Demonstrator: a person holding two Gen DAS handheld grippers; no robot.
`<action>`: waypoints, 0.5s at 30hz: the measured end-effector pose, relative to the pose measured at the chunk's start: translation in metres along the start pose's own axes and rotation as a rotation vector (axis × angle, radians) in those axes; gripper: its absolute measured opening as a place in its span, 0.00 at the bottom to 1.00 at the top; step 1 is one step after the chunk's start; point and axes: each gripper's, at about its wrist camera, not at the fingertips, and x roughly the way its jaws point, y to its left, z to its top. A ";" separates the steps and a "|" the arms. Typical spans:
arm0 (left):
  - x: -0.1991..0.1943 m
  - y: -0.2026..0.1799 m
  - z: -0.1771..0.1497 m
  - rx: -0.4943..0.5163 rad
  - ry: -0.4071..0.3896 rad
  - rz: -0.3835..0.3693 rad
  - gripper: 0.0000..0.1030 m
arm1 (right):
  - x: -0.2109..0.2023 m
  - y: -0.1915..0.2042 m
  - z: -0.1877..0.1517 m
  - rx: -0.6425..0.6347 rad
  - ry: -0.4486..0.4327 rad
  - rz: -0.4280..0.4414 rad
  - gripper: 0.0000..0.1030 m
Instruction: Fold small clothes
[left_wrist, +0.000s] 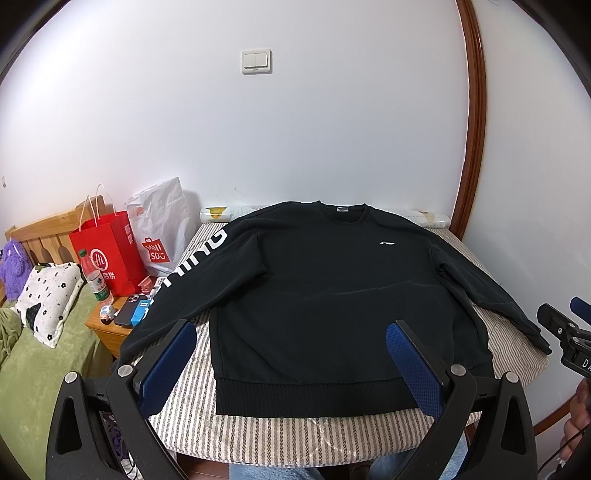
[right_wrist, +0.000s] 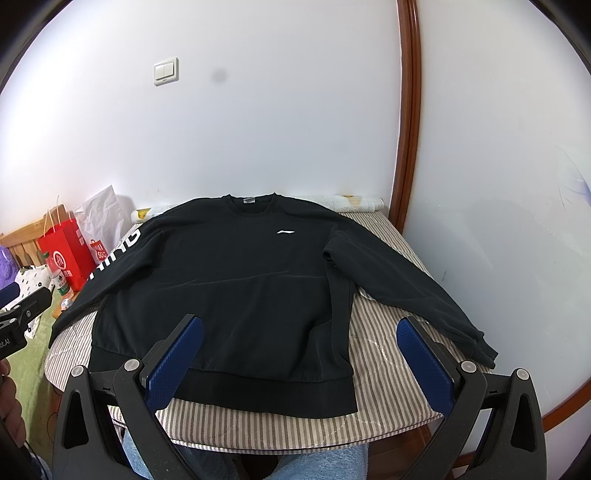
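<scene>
A black sweatshirt (left_wrist: 317, 295) (right_wrist: 229, 295) lies flat and face up on a striped padded table (left_wrist: 280, 432) (right_wrist: 384, 332), collar toward the wall, both sleeves spread outward. White letters run down its left sleeve (left_wrist: 192, 266), and a small white logo (right_wrist: 286, 232) marks the chest. My left gripper (left_wrist: 291, 343) hovers open above the hem, nothing between its blue pads. My right gripper (right_wrist: 301, 336) is open too, over the hem's right corner and the striped cover. Each gripper shows at the edge of the other's view: the right (left_wrist: 569, 332), the left (right_wrist: 22, 314).
Left of the table stand a red paper bag (left_wrist: 107, 254), a white shopping bag (left_wrist: 162, 225), a water bottle (left_wrist: 96, 280) and a nightstand (left_wrist: 110, 328) with phones. A bed with green cover (left_wrist: 37, 373) lies further left. A white wall and a brown door frame (right_wrist: 408, 110) stand behind.
</scene>
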 end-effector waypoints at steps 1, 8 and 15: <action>0.000 0.000 0.000 0.000 0.000 0.000 1.00 | 0.000 0.000 0.000 -0.001 0.000 0.000 1.00; 0.000 0.000 0.000 -0.001 0.001 0.000 1.00 | 0.000 0.000 0.000 0.000 0.000 0.000 1.00; 0.000 0.000 0.001 0.000 0.001 0.000 1.00 | 0.000 0.000 0.000 0.000 0.000 0.000 1.00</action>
